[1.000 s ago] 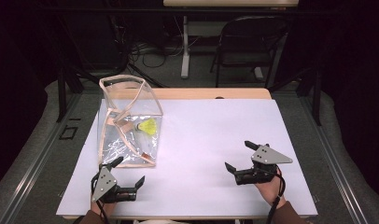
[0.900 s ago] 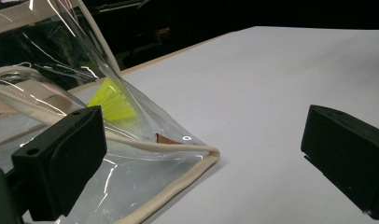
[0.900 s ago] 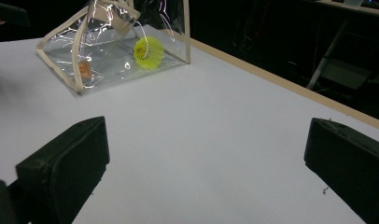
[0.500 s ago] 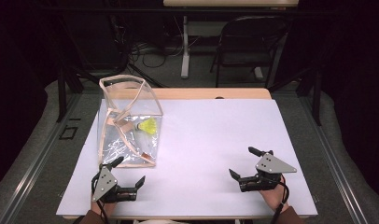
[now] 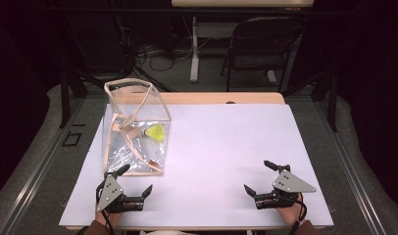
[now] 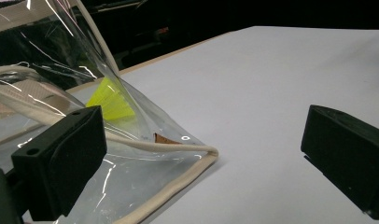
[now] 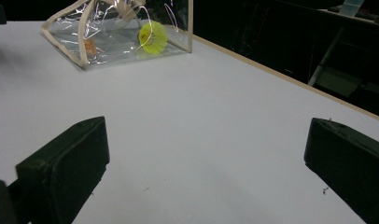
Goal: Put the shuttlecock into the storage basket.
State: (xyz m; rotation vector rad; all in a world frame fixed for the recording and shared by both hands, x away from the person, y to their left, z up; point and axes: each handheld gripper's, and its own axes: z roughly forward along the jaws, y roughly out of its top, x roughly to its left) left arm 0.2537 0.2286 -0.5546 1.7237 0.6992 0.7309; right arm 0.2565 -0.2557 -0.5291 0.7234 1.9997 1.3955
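I have my left gripper (image 5: 136,181) low on the white counter (image 5: 221,152), jaws wide, a clear plastic pouch with cream piping (image 6: 131,140) just ahead of its left jaw, yellow shuttlecock (image 6: 110,100) inside. My right gripper (image 5: 261,178) gapes too, pouch far ahead.

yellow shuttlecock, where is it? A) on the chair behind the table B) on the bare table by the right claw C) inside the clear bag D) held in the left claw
C: the yellow shuttlecock sits inside the clear bag, seen through its wall in the high view and in both gripper views; both claws are open and hold nothing.
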